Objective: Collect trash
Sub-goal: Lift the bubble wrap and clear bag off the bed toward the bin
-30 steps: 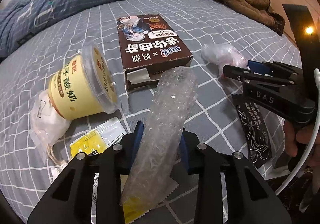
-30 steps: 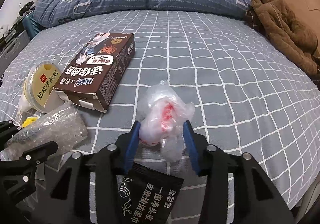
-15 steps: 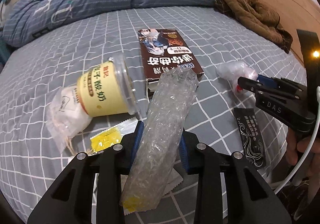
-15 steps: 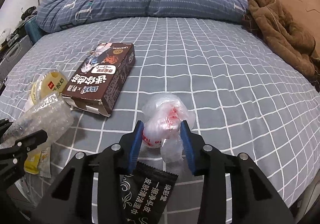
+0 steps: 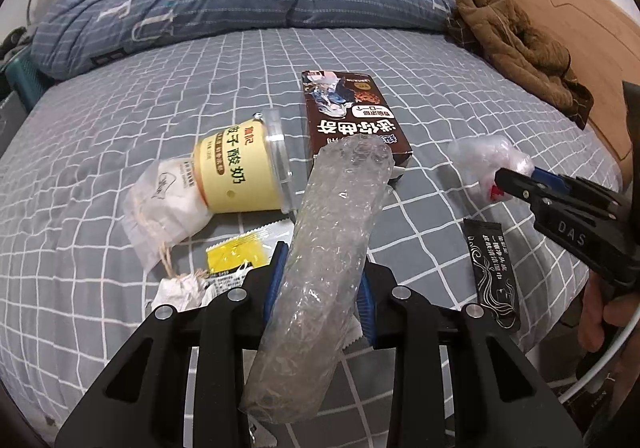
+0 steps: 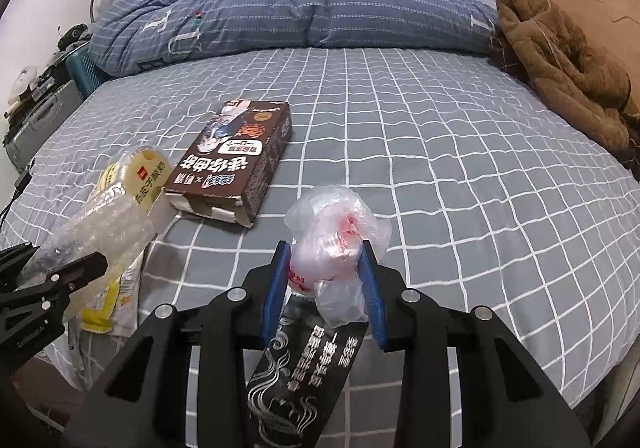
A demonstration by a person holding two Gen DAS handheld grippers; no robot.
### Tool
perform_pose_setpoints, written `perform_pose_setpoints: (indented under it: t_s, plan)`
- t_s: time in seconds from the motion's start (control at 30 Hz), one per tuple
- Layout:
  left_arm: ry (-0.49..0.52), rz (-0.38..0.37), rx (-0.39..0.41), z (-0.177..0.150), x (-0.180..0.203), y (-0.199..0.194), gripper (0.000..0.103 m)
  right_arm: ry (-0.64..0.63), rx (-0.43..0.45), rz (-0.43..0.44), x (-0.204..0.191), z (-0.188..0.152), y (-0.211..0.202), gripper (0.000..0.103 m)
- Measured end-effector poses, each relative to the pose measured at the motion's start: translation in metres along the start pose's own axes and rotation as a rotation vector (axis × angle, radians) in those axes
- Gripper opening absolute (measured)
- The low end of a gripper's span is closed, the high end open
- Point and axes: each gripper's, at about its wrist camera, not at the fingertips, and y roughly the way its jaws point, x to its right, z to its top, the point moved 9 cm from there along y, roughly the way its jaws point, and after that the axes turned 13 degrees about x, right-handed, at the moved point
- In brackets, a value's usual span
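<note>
Bubble wrap roll (image 5: 324,268) is clamped upright between the left gripper (image 5: 320,288) fingers, above a grey checked bed (image 5: 120,127). Right gripper (image 6: 324,280) pads squeeze a crumpled plastic bag (image 6: 336,236), seemingly lifted off the sheet. A brown box (image 6: 236,163) lies beyond.

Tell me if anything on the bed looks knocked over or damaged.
Yes. The yellow yogurt cup lies tipped on its side on the bedspread, beside the brown snack box, whose near end flap is torn open. No spill shows.
</note>
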Motion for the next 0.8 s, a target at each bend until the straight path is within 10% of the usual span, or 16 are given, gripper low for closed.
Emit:
perform_pose_setpoints:
  t_s: [0.8]
  plan:
    - [-0.042, 0.033, 0.03, -0.029, 0.007, -0.052, 0.031, -0.04, 0.059, 0.014, -0.039, -0.02, -0.068, 0.034]
